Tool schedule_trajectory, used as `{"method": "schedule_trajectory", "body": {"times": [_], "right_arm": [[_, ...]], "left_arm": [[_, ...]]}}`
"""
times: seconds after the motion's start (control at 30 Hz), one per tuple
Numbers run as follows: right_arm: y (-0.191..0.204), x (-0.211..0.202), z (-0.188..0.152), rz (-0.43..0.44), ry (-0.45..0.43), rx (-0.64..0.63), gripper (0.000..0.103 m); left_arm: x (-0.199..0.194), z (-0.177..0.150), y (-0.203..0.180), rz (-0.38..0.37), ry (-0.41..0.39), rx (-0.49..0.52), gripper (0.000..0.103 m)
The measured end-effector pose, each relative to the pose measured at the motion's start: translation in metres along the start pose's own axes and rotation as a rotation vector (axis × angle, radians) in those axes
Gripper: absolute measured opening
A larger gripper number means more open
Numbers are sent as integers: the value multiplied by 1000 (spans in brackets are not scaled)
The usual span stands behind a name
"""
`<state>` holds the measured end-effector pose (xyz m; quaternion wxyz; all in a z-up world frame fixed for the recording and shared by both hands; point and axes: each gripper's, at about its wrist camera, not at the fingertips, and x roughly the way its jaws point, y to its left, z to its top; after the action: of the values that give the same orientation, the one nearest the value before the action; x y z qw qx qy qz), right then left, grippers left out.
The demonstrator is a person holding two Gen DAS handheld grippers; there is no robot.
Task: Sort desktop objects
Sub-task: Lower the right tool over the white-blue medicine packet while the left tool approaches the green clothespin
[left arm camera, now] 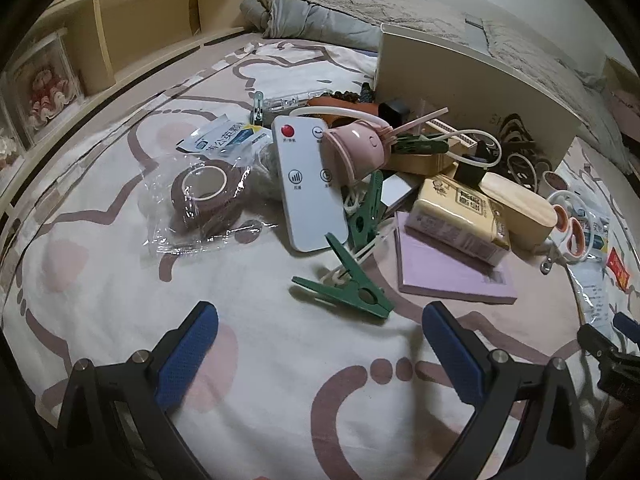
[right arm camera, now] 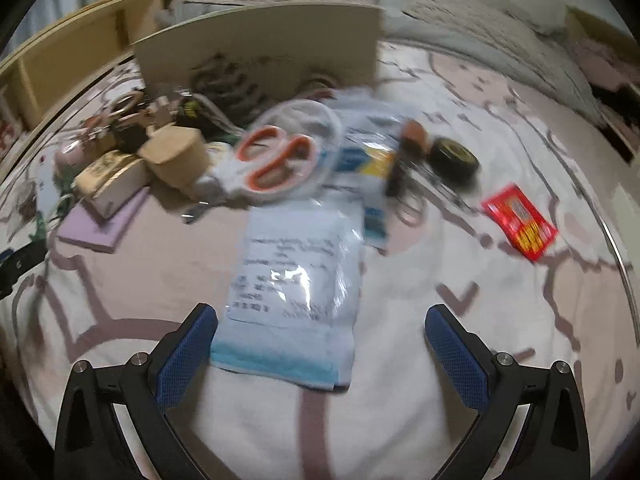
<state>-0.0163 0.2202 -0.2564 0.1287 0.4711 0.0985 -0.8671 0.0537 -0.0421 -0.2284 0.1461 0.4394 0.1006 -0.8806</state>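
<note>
Item: left gripper (left arm camera: 320, 316), blue-padded fingers spread wide, nothing between them, hovering over the patterned bedsheet (left arm camera: 280, 380).
Landmark: white remote control (left arm camera: 310, 184), lying face up with its red button at the far end.
- Green clothes peg (left arm camera: 348, 288): just beyond the left gripper's fingertips, slightly toward its right finger, at the near end of the remote.
- Second green peg (left arm camera: 366, 210): against the remote's right edge.
- Roll of brown tape in a clear bag (left arm camera: 202, 192): left of the remote.
- Pink cup-shaped gadget (left arm camera: 354, 150): resting over the remote's upper right corner.
- Yellow tissue pack (left arm camera: 460, 216): right of the remote, lying on a lilac notepad (left arm camera: 452, 276).
- Cream box (left arm camera: 472, 80): behind the remote, at the far side of the pile.

Item: right gripper (right arm camera: 320, 318), fingers likewise apart and empty. View blurred.
- Clear printed packet (right arm camera: 296, 272): lying flat, its near end between the right gripper's fingertips, nearer the left finger.
- Orange-handled scissors (right arm camera: 276, 160): beyond the packet.
- Red sachet (right arm camera: 518, 226): well off toward the right finger's side.
</note>
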Motion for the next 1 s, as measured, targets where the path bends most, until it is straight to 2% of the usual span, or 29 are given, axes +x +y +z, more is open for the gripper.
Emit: {"method": "schedule_trajectory", "body": {"times": [0.17, 0.37, 0.5, 0.57, 0.67, 0.83, 1.0], "right_arm": [[-24, -2, -4, -52, 28, 52, 103], [-52, -8, -11, -138, 50, 131, 103], [-62, -13, -15, -153, 56, 184, 103], [-58, -17, -16, -149, 48, 179, 103], [-47, -24, -15, -90, 33, 184, 103], [-25, -23, -1, -49, 12, 208, 103], [-18, -8, 13, -61, 16, 347, 103]], "left_arm": [[4, -1, 3, -9, 15, -10, 103], [10, -5, -2, 26, 31, 45, 103], [10, -4, 0, 25, 38, 39, 103], [10, -5, 0, 25, 40, 35, 103], [12, -4, 3, 14, 48, 12, 103], [11, -3, 6, -4, 57, -21, 103], [11, -5, 6, -8, 46, -19, 103]]}}
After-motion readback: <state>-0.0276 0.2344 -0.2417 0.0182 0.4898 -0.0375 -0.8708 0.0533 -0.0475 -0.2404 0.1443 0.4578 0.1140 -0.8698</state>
